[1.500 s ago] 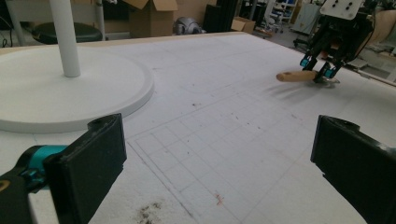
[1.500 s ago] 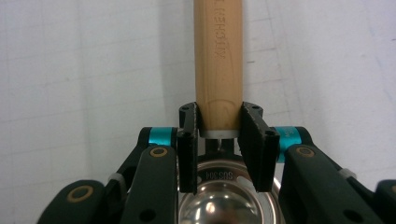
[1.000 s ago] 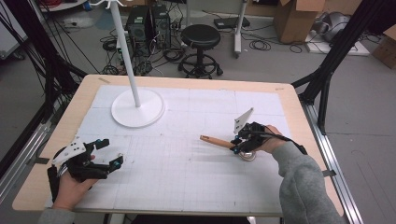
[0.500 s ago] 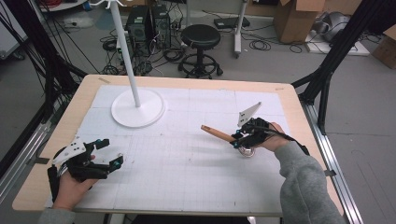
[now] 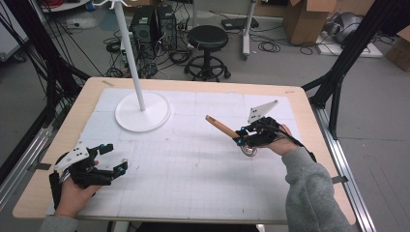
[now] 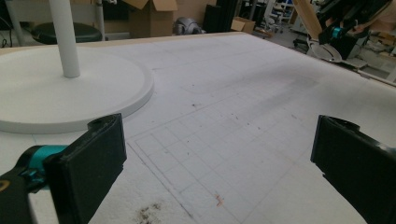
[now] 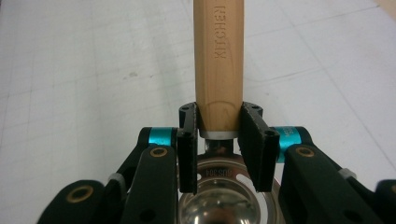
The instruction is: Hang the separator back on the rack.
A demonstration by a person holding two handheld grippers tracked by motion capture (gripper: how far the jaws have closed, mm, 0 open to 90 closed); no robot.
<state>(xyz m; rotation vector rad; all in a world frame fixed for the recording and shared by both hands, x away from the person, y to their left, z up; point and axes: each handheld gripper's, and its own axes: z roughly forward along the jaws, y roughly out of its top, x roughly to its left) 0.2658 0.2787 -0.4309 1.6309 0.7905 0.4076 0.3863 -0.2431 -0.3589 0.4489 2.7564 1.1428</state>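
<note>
Right gripper view shows the right gripper (image 7: 218,135) clamping its jaws on the wooden handle of the metal ladle (image 7: 218,60) above the counter (image 5: 193,169), where the smooth handle may slip, while the left gripper (image 5: 112,159) is open.

The word "KITCHEN" is running lengthwise, pressed into the wooden handle (image 7: 218,65) in the right gripper view. Stamped characters are showing on the metal bowl (image 7: 223,196) below that handle, reversed and too blurred to read with any certainty
</note>
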